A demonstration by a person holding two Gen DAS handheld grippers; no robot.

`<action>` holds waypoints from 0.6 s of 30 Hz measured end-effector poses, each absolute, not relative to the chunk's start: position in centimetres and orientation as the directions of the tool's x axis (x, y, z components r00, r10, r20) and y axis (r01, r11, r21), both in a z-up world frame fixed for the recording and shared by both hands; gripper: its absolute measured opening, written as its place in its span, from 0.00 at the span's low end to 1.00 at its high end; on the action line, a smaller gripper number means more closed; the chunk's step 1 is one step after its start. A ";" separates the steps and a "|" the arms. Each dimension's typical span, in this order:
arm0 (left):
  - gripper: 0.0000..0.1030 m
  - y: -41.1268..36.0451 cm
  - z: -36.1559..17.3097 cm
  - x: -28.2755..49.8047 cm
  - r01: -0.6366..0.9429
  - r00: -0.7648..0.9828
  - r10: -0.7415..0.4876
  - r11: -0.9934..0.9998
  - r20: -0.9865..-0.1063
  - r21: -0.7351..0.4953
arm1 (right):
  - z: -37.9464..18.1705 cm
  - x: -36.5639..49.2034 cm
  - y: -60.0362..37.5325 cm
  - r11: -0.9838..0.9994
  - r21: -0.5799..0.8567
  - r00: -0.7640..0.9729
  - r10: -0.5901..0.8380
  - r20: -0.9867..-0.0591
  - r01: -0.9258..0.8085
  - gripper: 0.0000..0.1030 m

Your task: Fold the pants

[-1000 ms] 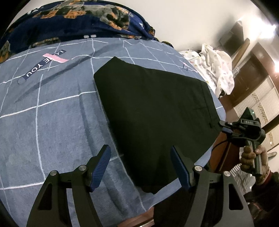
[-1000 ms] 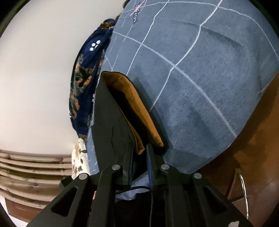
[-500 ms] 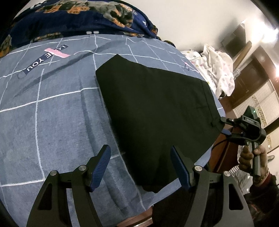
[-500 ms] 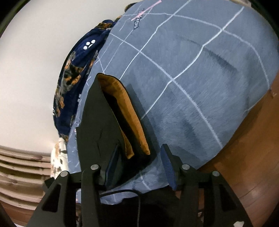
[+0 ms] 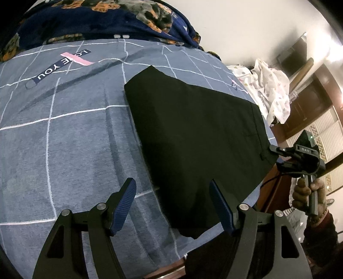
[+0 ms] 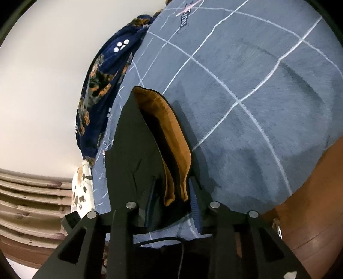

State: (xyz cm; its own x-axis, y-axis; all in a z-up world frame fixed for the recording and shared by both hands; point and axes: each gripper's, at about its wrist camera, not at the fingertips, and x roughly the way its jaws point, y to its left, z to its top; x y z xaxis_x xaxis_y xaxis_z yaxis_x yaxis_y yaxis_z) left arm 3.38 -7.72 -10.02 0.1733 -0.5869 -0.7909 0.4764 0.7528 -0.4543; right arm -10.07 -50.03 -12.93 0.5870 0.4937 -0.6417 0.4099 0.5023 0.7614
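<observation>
Grey grid bedspread point(image 5: 64, 139) fills the frame, navy floral blanket point(image 5: 96, 19) bunched at 12 o'clock, white spotted cloth point(image 5: 272, 90) at 2. Black pants point(image 5: 193, 137) lie folded flat mid-bed (orange lining point(image 6: 171, 137) showing at the waistband). Left gripper point(image 5: 172, 206) hovers at 6 o'clock, fingers spread wide, holding nothing. Right gripper point(image 6: 172, 197), open half a second ago, has now closed on the waistband edge at 3 o'clock.
</observation>
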 end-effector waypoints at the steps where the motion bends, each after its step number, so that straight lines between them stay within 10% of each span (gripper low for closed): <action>1: 0.69 -7.7 -9.9 3.4 0.478 0.176 -0.586 0.753 -0.791 -0.451 | -12.7 -9.9 -49.8 0.499 0.770 0.593 0.501 -0.630 0.397 0.23; 8: 0.69 -5.9 -8.1 4.5 0.453 0.262 -0.587 0.775 -0.766 -0.440 | -9.4 -7.7 -45.7 0.271 0.953 0.661 0.692 -0.291 0.135 0.18; 18: 0.71 -6.9 -10.0 4.4 0.439 0.203 -0.575 0.777 -0.793 -0.451 | -15.3 -10.5 -49.1 0.336 0.872 0.654 0.577 -0.489 0.356 0.15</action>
